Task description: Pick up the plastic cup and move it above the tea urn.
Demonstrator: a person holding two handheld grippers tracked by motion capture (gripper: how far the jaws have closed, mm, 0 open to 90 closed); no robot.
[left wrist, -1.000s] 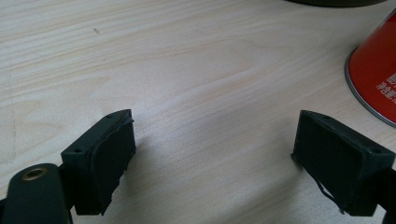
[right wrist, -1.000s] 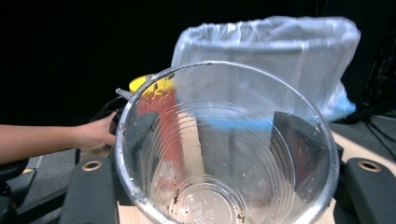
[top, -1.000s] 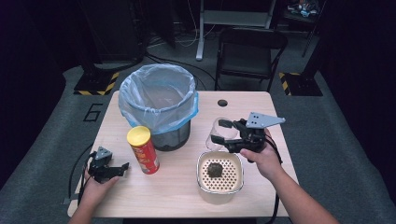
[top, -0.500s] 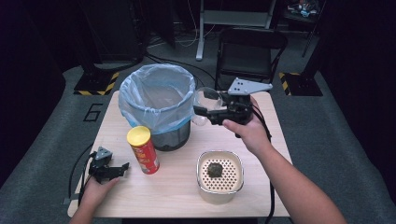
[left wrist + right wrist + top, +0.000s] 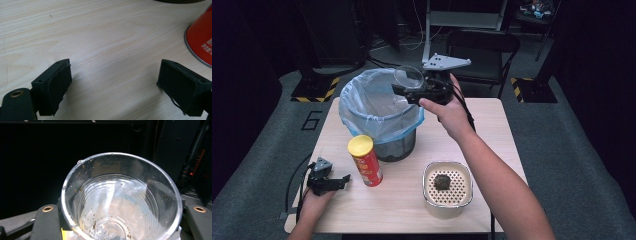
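My right gripper (image 5: 404, 90) is shut on a clear plastic cup (image 5: 408, 77) and holds it above the right rim of the bin (image 5: 377, 107), which is lined with a blue bag. In the right gripper view the cup (image 5: 120, 200) sits between the jaws, empty, with brown specks on its wall. My left gripper (image 5: 343, 179) rests open on the table at the front left. In the left gripper view its jaws stand wide apart over bare wood, with the base of the red chip can (image 5: 201, 40) at the right. The can (image 5: 365, 160) stands just right of that gripper.
A white strainer bowl (image 5: 447, 189) with a dark lump (image 5: 442, 181) in it sits at the table's front right. A black chair (image 5: 484, 45) stands behind the table. The floor around is dark grey, with yellow-black tape marks.
My right gripper has carried the cup up and leftward, from above the strainer bowl to over the bin's rim. The left gripper has stayed where it was.
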